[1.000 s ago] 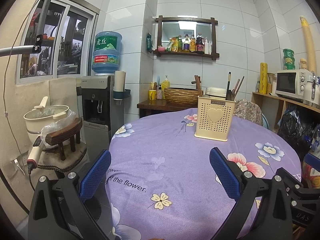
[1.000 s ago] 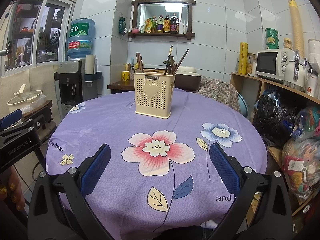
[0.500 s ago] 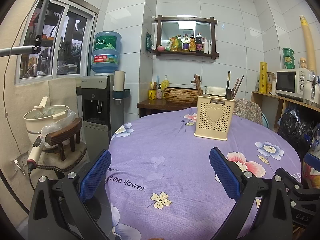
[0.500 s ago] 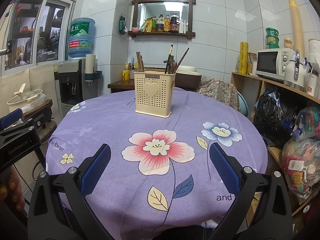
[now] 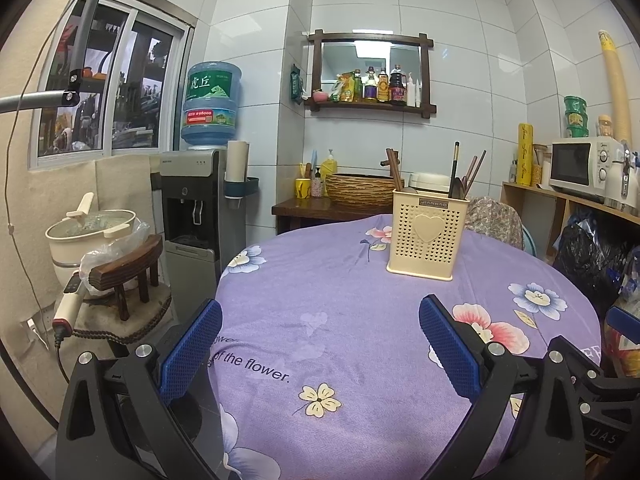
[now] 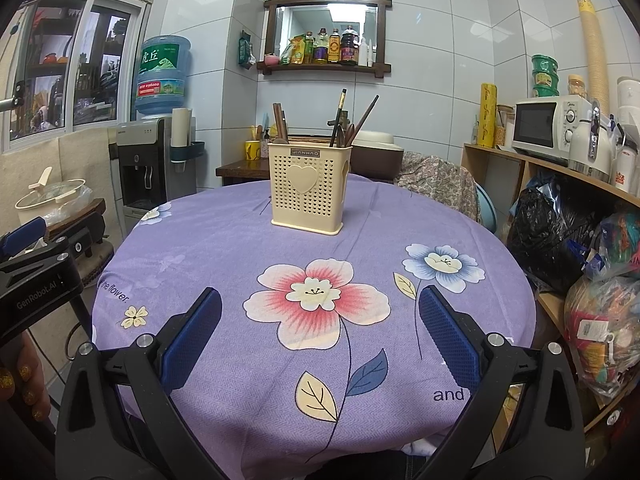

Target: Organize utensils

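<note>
Standing upright on the purple flowered cloth of the round worktop is the cream utensil holder, perforated, with a heart on its front. Chopsticks and other dark-handled utensils rise out of the holder, leaning at slight angles. Well short of the holder, the right gripper hangs over the large pink flower print with its jaws spread wide and nothing between them. To the holder's near left, the left gripper is likewise spread and empty. Behind the holder, a wooden shelf of bottles hangs on the tiled wall.
</note>
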A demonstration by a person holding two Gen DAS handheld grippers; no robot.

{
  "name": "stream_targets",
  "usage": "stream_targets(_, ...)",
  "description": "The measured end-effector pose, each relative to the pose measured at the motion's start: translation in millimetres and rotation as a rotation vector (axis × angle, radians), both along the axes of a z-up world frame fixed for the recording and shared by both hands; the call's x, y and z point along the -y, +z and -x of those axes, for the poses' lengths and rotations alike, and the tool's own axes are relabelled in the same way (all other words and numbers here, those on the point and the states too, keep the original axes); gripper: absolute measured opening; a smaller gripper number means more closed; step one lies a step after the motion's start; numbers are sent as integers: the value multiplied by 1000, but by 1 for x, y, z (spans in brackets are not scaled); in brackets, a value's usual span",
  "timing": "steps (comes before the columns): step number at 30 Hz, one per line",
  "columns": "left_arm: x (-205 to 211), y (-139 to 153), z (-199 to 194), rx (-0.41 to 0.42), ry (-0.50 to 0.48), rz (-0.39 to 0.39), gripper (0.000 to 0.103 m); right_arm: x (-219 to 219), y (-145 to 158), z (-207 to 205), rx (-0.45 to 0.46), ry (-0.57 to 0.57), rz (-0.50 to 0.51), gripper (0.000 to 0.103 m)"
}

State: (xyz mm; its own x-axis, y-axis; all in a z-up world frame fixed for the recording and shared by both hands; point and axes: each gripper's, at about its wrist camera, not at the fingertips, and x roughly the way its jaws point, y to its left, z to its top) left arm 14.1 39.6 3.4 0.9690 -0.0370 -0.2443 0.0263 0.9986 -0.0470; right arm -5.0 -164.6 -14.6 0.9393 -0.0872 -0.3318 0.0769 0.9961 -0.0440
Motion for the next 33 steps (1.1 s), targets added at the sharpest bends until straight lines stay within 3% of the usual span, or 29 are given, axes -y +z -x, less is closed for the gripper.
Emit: stream_targets(33,-6,0,-4,-5,-11,-12,98,0,-1,-1,-6,6,-5,97)
